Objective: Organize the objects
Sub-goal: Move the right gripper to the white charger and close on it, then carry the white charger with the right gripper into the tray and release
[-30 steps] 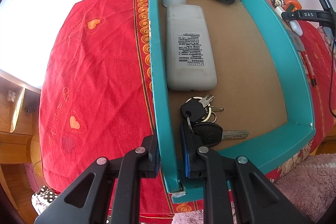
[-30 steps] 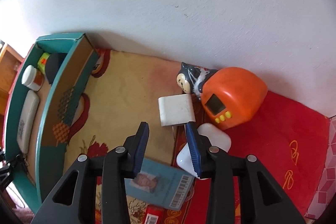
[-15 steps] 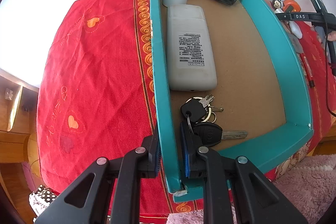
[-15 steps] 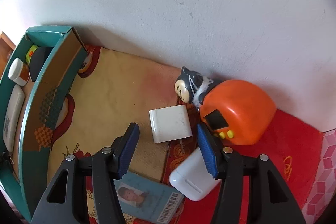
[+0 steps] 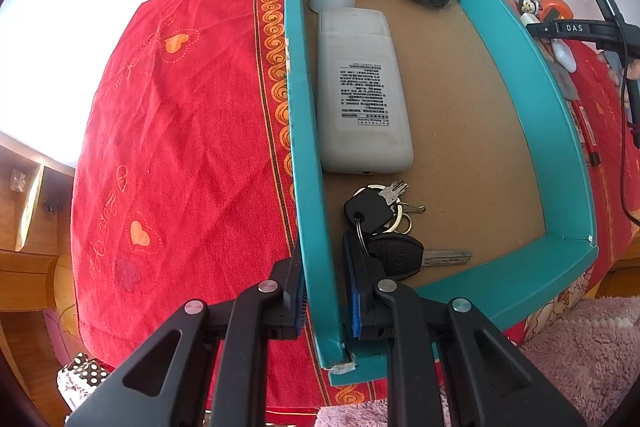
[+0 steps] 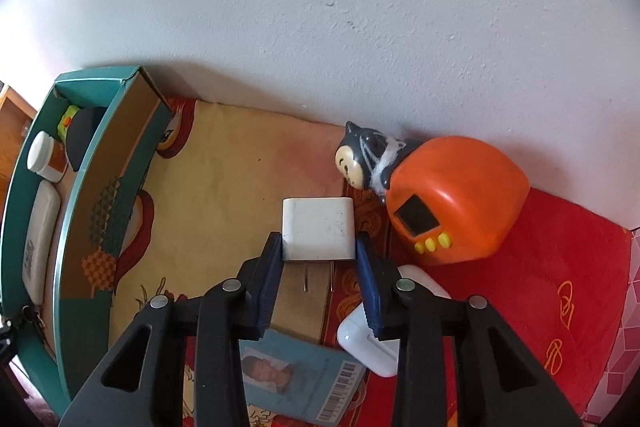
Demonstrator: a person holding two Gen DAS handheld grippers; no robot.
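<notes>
Charger (image 6: pixel 318 229): white plug block on the yellow-patterned cloth, pinched by my right gripper (image 6: pixel 319 251), whose jaws had just closed.
Left gripper (image 5: pixel 326 287): I clamped the teal tray (image 5: pixel 568 155) wall.
Surface: red cloth (image 5: pixel 180 155).
Room: white wall (image 6: pixel 320 27) behind.

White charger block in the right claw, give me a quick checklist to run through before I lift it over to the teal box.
1. Right claw on the white charger block: ok, its jaws have just closed and both pads press its sides.
2. Grip depth: not ok, the pads catch only the prong end.
3. Left claw steadying the teal box: ok, shut on the left wall near the front corner.
4. Landing room in the box: ok, bare cardboard lies right of the remote and keys.
5. Nearby clutter: cannot tell whether the right finger touches the white earbud case.
</notes>
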